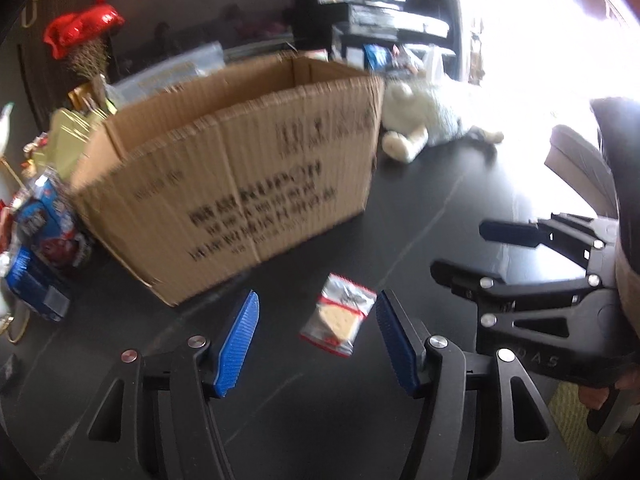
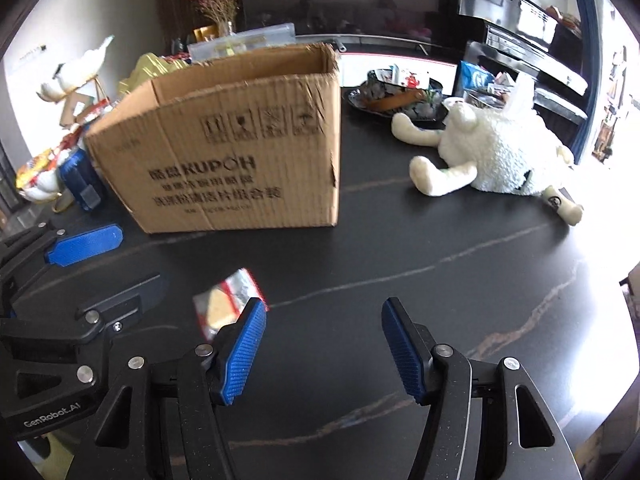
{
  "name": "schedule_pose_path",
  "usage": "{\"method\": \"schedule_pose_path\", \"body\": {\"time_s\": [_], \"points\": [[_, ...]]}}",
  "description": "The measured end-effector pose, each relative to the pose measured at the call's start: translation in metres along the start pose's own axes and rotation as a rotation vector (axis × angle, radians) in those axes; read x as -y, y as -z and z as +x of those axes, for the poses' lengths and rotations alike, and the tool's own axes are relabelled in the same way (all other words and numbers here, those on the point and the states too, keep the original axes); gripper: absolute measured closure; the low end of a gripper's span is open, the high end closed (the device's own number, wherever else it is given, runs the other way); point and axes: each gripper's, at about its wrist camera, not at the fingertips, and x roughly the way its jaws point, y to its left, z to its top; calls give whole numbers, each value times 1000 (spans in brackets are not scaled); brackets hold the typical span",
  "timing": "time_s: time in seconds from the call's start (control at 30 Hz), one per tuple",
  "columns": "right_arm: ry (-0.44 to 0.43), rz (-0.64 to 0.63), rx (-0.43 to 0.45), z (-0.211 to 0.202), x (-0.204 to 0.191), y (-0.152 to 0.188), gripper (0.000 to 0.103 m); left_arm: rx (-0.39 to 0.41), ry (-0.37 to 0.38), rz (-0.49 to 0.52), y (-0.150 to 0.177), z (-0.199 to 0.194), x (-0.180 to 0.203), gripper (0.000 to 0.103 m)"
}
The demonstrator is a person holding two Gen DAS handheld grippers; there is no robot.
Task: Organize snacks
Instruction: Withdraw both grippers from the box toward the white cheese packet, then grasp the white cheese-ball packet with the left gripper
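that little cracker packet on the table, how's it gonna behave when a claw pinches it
The cracker packet looks small and flat, so probably very light and apt to slide on the smooth dark table. Its shiny crinkled wrapper suggests floppy, somewhat slippery edges. The pale cracker visible inside is likely brittle, so a hard squeeze from the left claw might snap it.

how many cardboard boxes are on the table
1. The open cardboard box stands on the dark table, behind the cracker packet and left of the white plush toy. Clutter behind it could hide others.
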Motion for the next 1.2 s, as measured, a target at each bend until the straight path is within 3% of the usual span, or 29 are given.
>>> {"method": "schedule_pose_path", "body": {"time_s": [0.5,0.87,1.1,1.2], "points": [[52,-7,-37,23,6,10,42,-111,67,29,11,53,8,42],[52,13,-69,33,11,12,42,-133,49,42,4,69,10,44],[49,16,-76,36,11,13,42,-131,78,18,5,69,9,65],[44,18,-78,37,11,13,42,-126,85,7,6,67,8,67]]}}
